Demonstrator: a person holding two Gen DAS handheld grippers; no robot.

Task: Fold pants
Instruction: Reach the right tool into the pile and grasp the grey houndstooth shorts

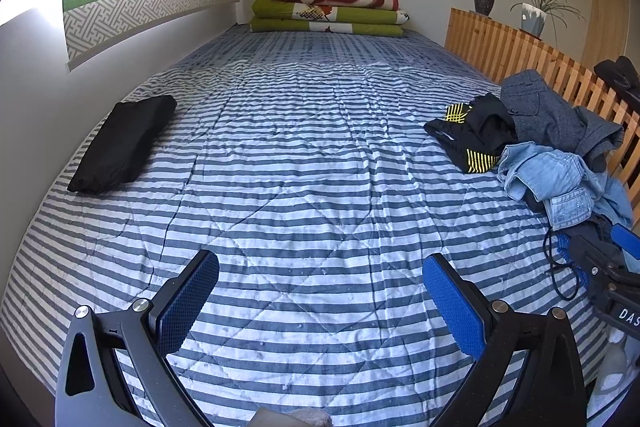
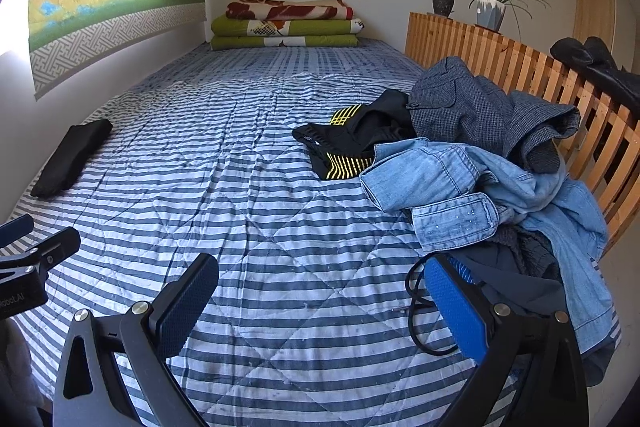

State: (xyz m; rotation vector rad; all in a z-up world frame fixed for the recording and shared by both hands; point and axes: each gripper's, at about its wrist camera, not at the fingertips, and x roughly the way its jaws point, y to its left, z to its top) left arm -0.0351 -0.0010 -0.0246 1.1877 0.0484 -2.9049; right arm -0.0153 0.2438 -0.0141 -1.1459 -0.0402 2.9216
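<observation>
Gaping empty: left claw (image 1: 320,307), right claw (image 2: 322,307) | quilt (image 1: 304,163) centre bare | clothes pile (image 2: 492,171) right edge

Black hand-held gripper (image 1: 320,291), blue pads (image 1: 454,307)

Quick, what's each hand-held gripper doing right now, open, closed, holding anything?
Left hand-held gripper: open, holding nothing, above the striped quilt.
Right hand-held gripper: open, holding nothing, beside the clothes pile.

Folded pants (image 1: 122,143) lie left on the bed (image 1: 304,163) — clothes pile (image 1: 560,155) right (blankets (image 1: 328,11) stacked behind).
</observation>
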